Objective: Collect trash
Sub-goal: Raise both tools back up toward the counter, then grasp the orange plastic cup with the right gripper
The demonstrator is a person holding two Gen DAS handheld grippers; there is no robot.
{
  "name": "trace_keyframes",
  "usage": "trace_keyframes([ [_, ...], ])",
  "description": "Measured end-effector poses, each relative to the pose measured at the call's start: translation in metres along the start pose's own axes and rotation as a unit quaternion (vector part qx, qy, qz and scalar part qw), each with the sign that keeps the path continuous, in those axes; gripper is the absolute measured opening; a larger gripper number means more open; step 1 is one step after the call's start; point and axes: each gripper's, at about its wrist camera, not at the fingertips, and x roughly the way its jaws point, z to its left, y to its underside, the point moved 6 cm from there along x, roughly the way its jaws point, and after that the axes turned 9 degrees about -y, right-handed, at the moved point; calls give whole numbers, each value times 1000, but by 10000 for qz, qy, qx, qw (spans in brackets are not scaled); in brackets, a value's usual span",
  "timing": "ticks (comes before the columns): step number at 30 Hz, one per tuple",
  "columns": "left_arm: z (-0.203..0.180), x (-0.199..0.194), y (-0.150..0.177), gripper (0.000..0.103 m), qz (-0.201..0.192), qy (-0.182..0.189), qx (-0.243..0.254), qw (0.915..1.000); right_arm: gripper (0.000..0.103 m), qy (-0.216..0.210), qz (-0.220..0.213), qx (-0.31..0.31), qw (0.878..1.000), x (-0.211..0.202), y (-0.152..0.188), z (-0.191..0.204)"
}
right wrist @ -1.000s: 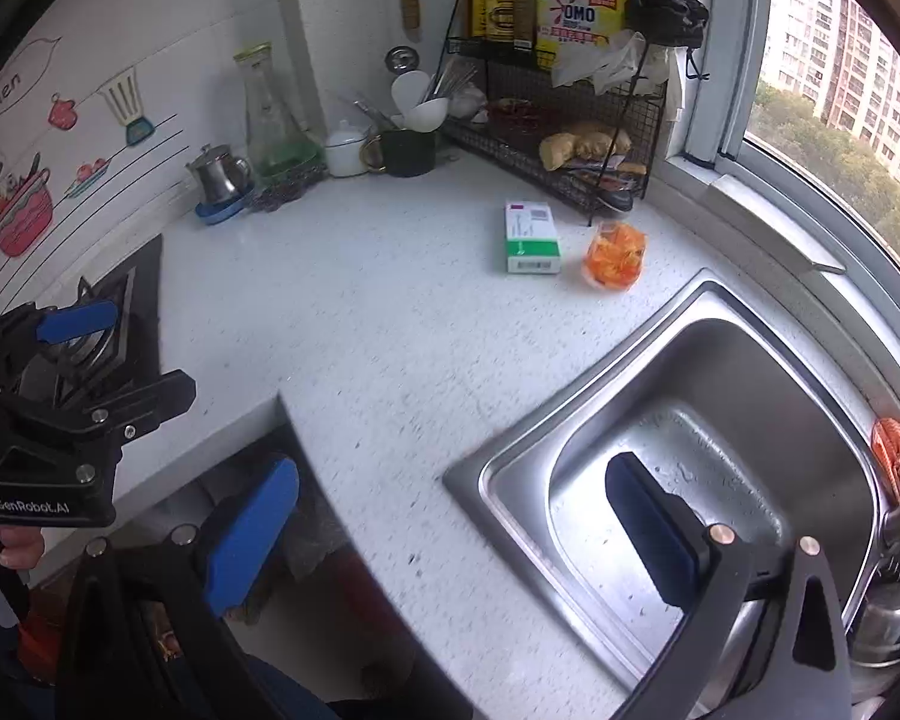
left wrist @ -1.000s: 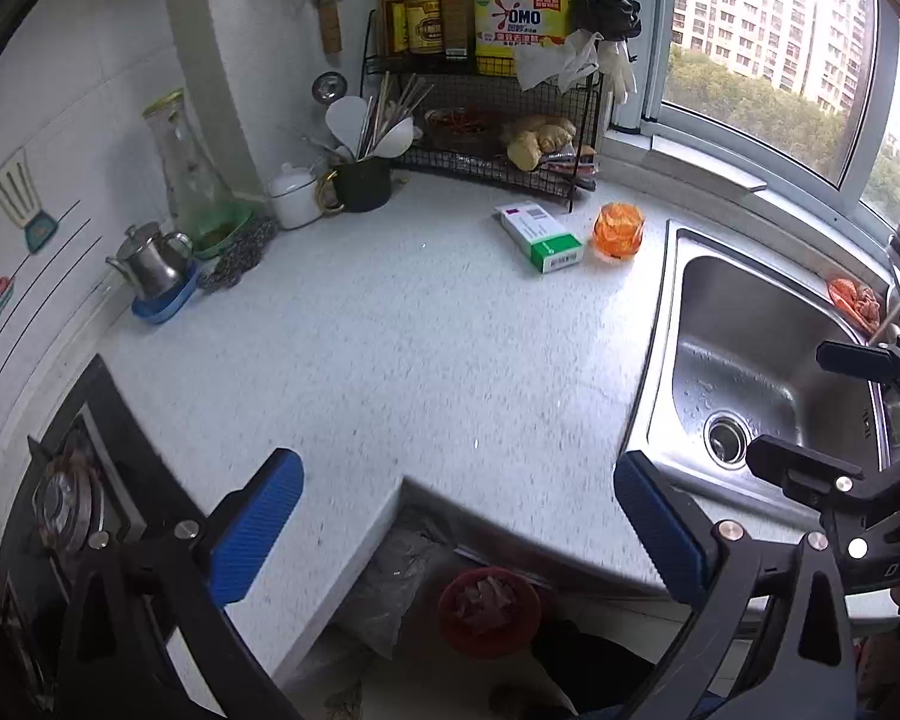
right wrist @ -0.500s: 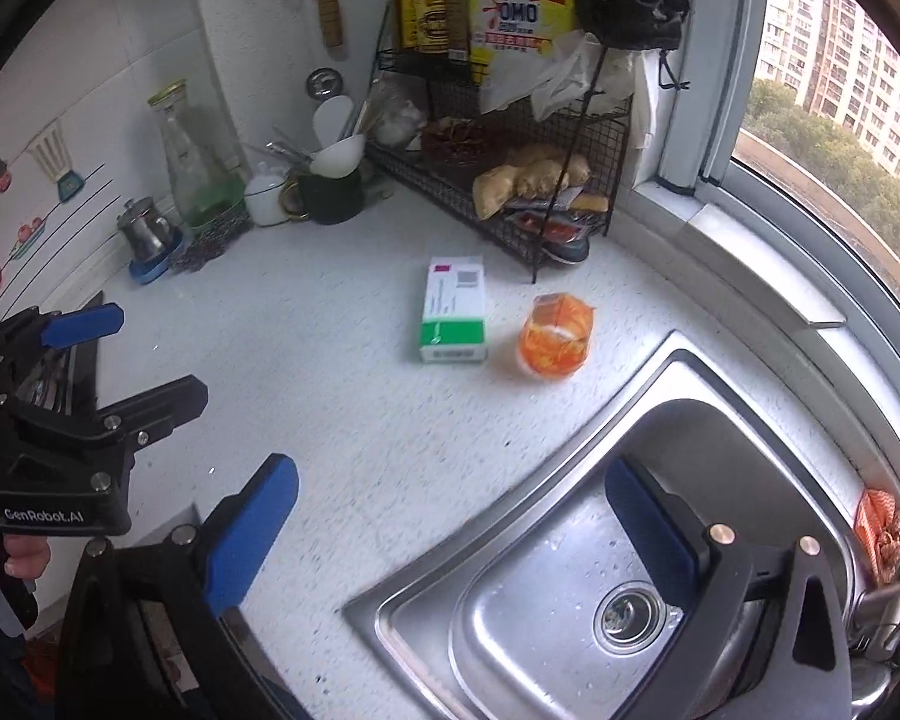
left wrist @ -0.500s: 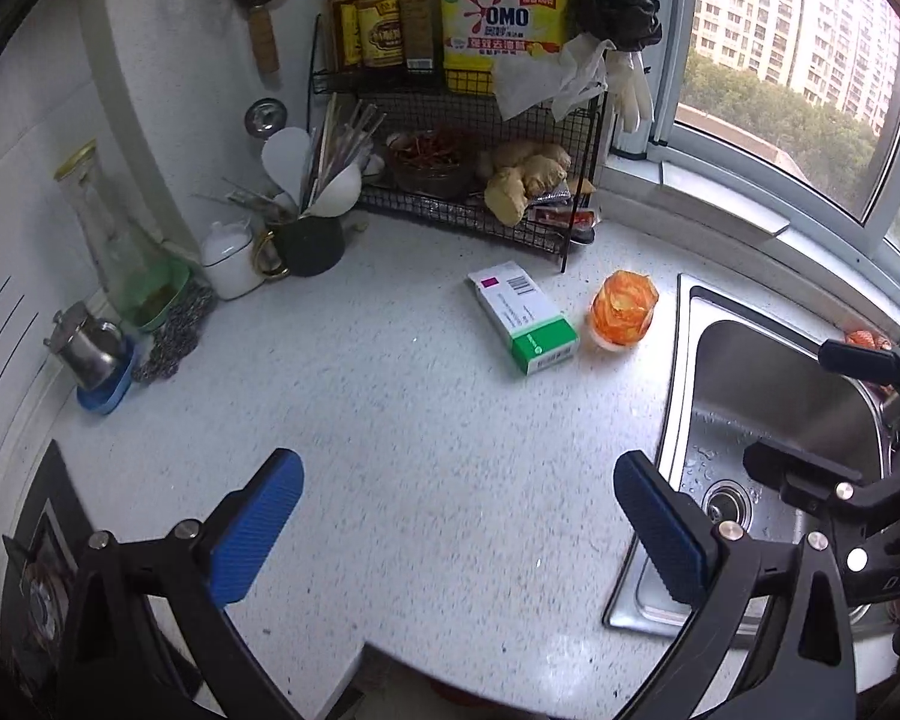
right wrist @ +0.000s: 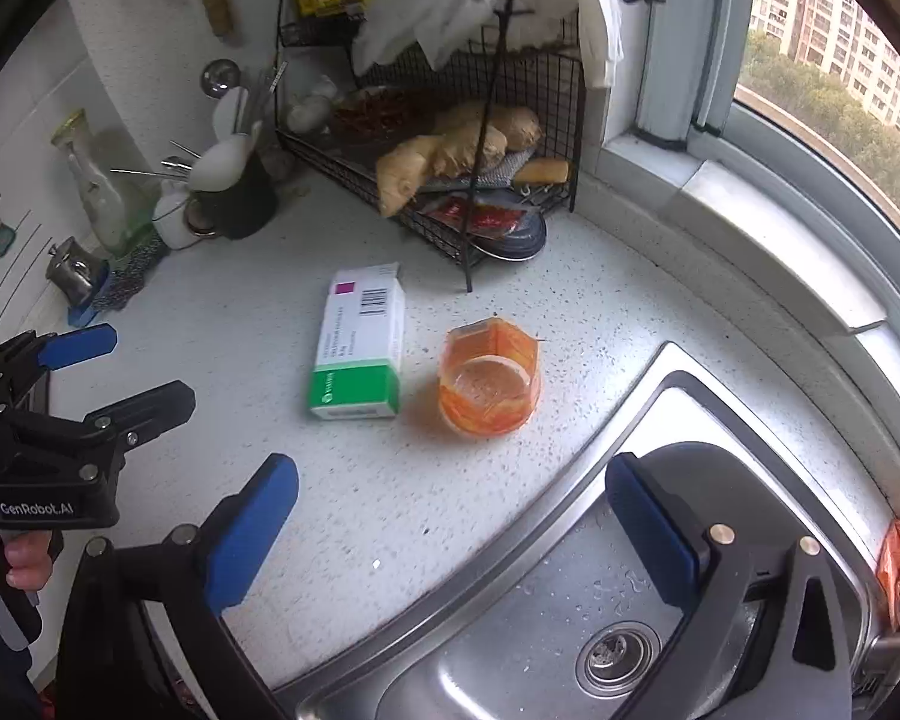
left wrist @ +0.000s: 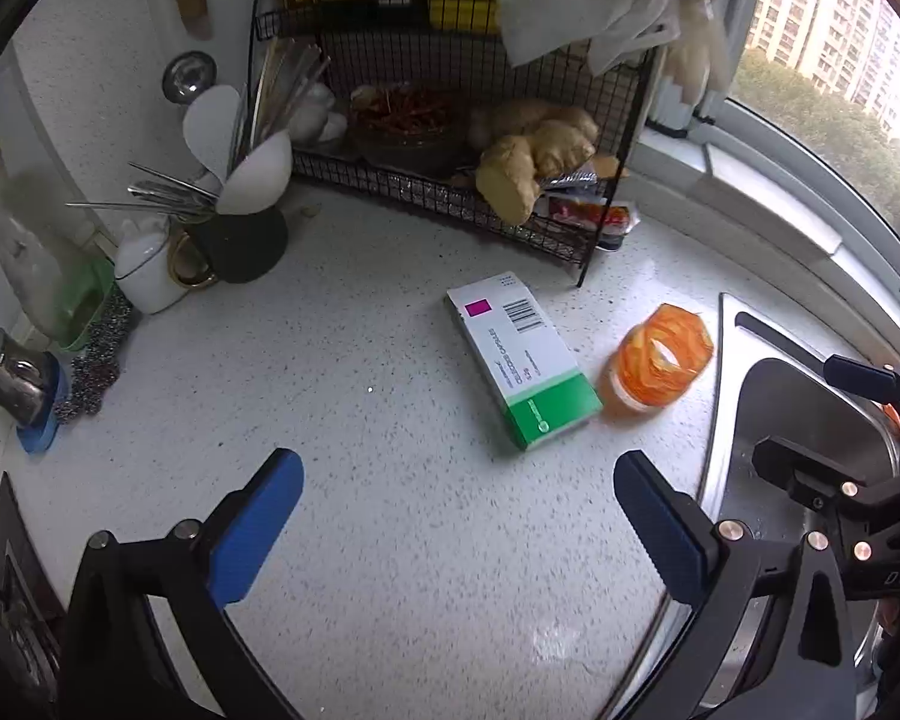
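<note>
Both my left tool (left wrist: pixel 457 489) and right tool (right wrist: pixel 451 498) hang released, grasping nothing, lining up on the white-and-green cardboard box (left wrist: pixel 522 360) just beside the crumpled orange plastic cup (right wrist: pixel 489 384) on the speckled white surface (left wrist: pixel 342 396), near the sink

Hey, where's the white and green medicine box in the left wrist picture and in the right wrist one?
Left wrist: white and green box lies right of centre, left of the orange cup.
Right wrist: same box left of centre, cup beside it.
Shared landmark: black wire rack behind both.

One box (left wrist: pixel 522 360), one orange cup (left wrist: pixel 657 363)
</note>
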Motion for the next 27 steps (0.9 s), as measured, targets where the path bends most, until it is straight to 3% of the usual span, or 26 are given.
trace_keyframes([
  [13, -13, 77, -7, 103, 614, 0, 75, 9981, 102, -22, 425, -30, 9991, 76, -21, -35],
  [20, -19, 96, -6, 103, 786, 48, 53, 9969, 102, -133, 490, -66, 9987, 97, -21, -41],
  [21, -20, 97, -7, 103, 784, 54, 65, 9969, 98, -139, 472, -62, 9988, 97, -22, -42],
  [23, -22, 98, -9, 103, 784, 59, 80, 9969, 70, -167, 453, -79, 9988, 97, -22, -43],
  [24, -24, 99, -9, 103, 791, 56, 77, 9968, 65, -192, 469, -52, 9987, 96, -21, -45],
  [27, -31, 100, -16, 103, 823, 114, 66, 9965, 65, -277, 459, -43, 9986, 89, -18, -47],
])
